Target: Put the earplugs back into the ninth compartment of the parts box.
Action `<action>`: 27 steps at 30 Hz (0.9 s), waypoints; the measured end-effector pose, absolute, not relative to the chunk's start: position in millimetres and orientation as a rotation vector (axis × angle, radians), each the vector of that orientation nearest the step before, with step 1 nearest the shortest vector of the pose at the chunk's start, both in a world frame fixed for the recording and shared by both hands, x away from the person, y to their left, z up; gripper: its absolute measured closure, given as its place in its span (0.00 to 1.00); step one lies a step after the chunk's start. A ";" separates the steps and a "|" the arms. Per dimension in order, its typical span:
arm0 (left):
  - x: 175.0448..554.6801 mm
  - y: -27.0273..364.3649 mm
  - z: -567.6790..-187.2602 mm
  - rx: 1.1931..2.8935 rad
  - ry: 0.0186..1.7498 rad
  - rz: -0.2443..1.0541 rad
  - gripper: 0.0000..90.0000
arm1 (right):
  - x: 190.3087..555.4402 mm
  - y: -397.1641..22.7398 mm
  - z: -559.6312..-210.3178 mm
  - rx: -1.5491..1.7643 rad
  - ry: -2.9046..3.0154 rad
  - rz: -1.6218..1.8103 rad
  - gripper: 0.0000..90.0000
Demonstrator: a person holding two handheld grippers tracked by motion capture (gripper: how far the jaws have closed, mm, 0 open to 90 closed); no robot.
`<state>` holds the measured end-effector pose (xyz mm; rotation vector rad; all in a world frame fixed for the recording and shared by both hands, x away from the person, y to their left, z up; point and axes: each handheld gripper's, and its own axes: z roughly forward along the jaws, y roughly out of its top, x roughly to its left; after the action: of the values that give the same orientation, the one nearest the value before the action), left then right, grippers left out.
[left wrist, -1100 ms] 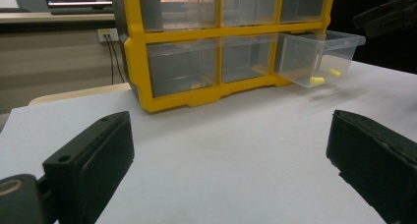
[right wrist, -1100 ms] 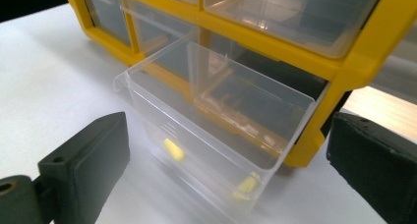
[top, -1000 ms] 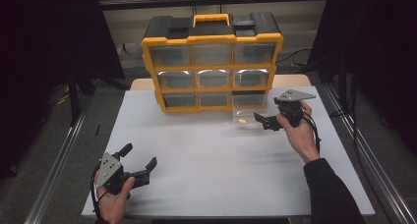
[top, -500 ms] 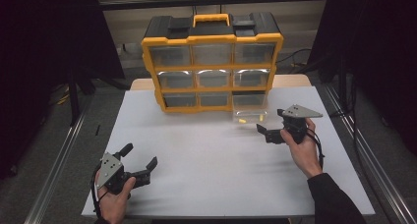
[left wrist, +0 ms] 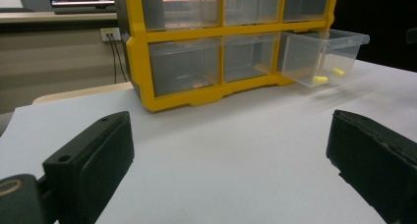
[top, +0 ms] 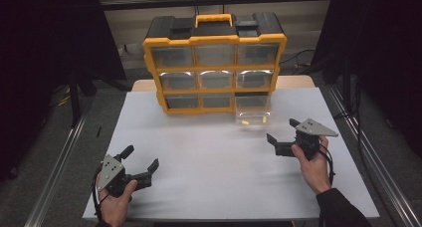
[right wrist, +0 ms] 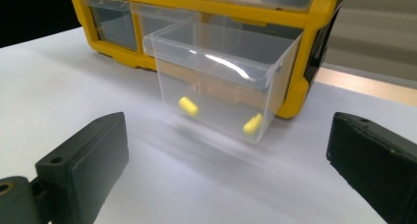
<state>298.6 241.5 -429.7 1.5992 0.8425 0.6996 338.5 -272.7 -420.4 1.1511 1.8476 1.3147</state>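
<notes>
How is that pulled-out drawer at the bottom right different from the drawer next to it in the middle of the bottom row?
The bottom right drawer is pulled out over the table; the bottom middle drawer sits pushed into the yellow cabinet. The bottom right drawer holds two small yellow pieces; what the bottom middle drawer holds cannot be made out. Both are clear plastic.

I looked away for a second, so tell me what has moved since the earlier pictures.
The right tool has drawn back from the pulled-out clear plastic drawer toward the person, jaws open and empty. The left tool, the yellow-and-black drawer organizer and the two small yellow pieces stayed put.
</notes>
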 end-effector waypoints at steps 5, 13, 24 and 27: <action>298.3 242.2 -430.1 1.594 0.834 0.693 0.04 | 324.6 -276.4 -423.9 1.164 1.838 1.328 0.02; 295.3 244.7 -431.1 1.587 0.834 0.679 0.04 | 306.0 -284.9 -426.1 1.165 1.823 1.299 0.02; 293.4 247.6 -430.4 1.589 0.849 0.700 0.04 | 278.5 -293.0 -429.9 1.182 1.808 1.301 0.02; 293.4 246.7 -430.2 1.593 0.846 0.704 0.04 | 272.6 -296.5 -431.3 1.193 1.795 1.307 0.01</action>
<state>293.4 246.7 -430.2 1.5926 0.8463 0.7035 272.6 -296.5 -431.3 1.1934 1.7946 1.3068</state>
